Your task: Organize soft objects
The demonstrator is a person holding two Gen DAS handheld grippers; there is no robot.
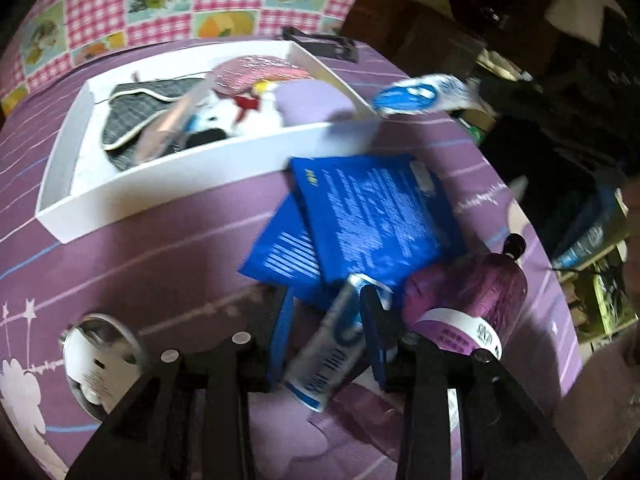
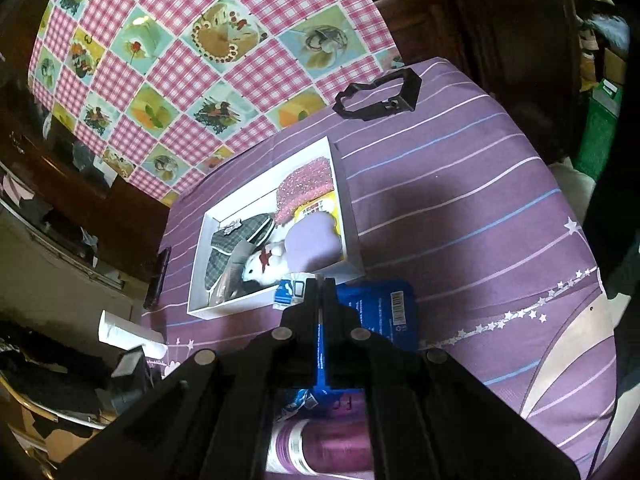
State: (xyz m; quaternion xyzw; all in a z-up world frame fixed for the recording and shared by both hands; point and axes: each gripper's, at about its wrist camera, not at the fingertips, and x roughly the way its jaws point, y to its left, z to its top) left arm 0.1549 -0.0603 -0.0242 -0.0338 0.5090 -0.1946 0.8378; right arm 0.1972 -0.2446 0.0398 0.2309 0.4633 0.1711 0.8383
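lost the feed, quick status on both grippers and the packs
Left gripper around white-blue tissue pack. Right gripper shut on another pack near white box. Blue pouches alongside.

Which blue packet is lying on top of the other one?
The bigger blue packet nearer the white box, covered in white print. The smaller blue packet peeks out underneath.
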